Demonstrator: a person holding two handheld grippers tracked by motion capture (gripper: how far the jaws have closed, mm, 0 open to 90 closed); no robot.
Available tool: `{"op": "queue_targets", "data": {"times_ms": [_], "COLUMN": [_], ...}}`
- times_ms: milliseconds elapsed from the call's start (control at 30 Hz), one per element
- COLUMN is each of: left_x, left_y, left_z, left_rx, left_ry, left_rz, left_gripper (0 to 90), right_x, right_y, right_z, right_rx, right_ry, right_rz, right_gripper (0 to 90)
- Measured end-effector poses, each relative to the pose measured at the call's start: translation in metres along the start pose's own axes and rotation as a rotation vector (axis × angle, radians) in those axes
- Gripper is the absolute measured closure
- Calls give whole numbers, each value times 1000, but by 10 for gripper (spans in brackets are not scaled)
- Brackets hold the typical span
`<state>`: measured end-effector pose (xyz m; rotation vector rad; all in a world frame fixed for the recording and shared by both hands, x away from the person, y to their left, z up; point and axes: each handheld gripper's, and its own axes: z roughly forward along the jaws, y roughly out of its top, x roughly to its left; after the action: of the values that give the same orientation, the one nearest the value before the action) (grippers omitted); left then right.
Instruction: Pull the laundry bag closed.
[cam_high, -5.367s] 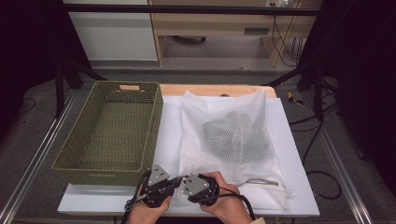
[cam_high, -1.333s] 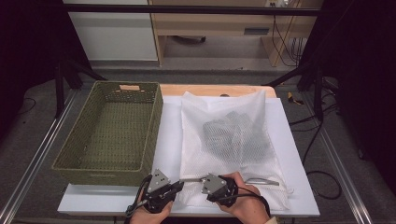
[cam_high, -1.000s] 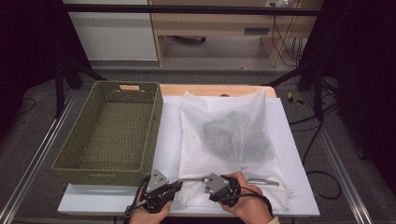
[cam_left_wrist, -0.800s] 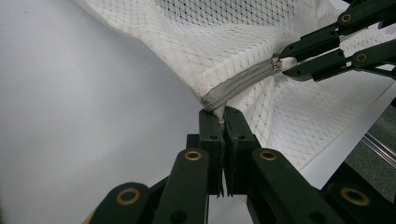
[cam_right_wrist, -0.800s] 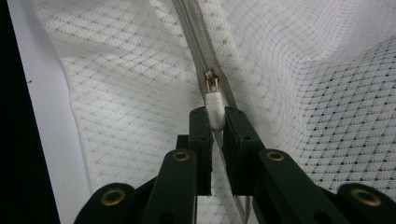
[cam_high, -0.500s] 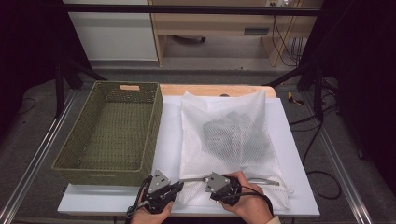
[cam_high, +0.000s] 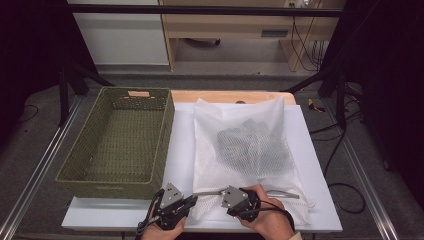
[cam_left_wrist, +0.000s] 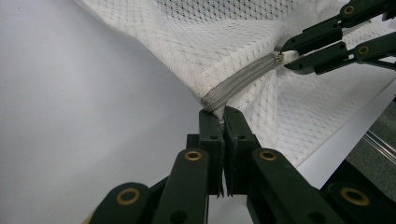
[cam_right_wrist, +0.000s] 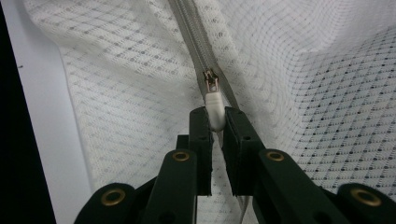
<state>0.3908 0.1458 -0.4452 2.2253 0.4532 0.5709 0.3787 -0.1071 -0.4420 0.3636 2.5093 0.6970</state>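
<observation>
Claws (cam_high: 192, 202) (cam_high: 223, 192): two; mesh bag (cam_high: 245, 150): one

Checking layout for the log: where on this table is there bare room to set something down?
Free: inside the green basket; the white sheet strip between basket and mesh bag. Crowded: near edge, where the left gripper and right gripper pinch the bag's corner and zipper pull.

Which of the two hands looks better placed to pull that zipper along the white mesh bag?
The right. The right gripper is already clamped on the white zipper pull, so it can probably slide it. The left gripper pinches the mesh bag at the zipper's end, anchoring it.
</observation>
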Motion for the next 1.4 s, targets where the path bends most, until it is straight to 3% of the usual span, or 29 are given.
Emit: {"op": "queue_targets", "data": {"times_ms": [500,667,767,900,1100,1300,1400], "left_x": [-2,-2,2,2,5,1,2], "left_y": [0,0,0,-1,-1,-2,-1], "left_z": [1,2,0,0,0,-1,0], "left_rx": [0,-5,-2,-9,-2,1,3], "left_ry": [7,11,11,15,9,24,22], "left_rz": [5,-14,5,-18,6,-9,4], "left_gripper": [879,879,879,879,878,878,878], "right_x": [-1,-1,-1,-5,-8,-9,-9], "right_y": [-2,-2,-3,-8,-15,-16,-17], "right_z": [-2,-3,-3,-4,-5,-5,-5], "right_rx": [-2,-6,9,19,27,25,27], "right_ry": [3,0,-11,-16,-13,-15,-11], "right_rz": [-10,-16,-19,3,24,26,28], "right_gripper": [821,822,822,822,822,822,821]}}
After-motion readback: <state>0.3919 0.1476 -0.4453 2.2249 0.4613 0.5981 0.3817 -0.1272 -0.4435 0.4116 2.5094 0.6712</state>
